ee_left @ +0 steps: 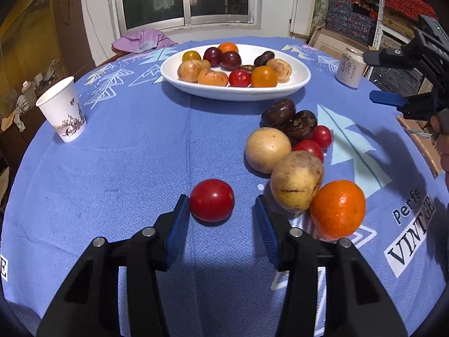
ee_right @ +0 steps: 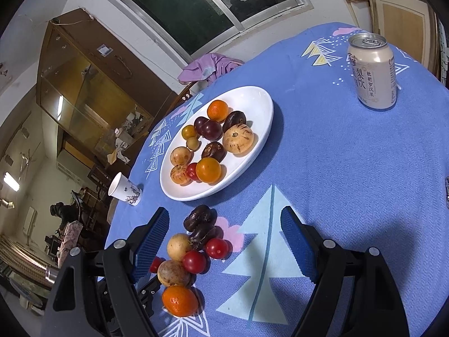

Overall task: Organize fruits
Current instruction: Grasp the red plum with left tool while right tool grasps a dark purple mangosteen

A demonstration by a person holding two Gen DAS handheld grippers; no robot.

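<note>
A lone red tomato (ee_left: 212, 200) lies on the blue tablecloth just past the tips of my left gripper (ee_left: 221, 198), close to the left pad (ee_left: 179, 219), with a gap to the right one. The jaws stand open. To its right sits a loose pile: an orange (ee_left: 338, 209), two yellowish fruits (ee_left: 297, 185), two red tomatoes (ee_left: 308, 148) and two dark brown fruits (ee_left: 280, 112). A white plate (ee_left: 294, 81) farther back holds several fruits. My right gripper (ee_right: 224, 216) hovers open above the pile (ee_right: 193, 241), empty, and shows at the right edge (ee_left: 378, 78).
A paper cup (ee_left: 63, 109) stands at the table's left edge. A pale drink can (ee_right: 373, 73) stands right of the plate. A purple cloth (ee_left: 140, 40) lies beyond the far edge. A cardboard box (ee_left: 421, 143) sits off the right side.
</note>
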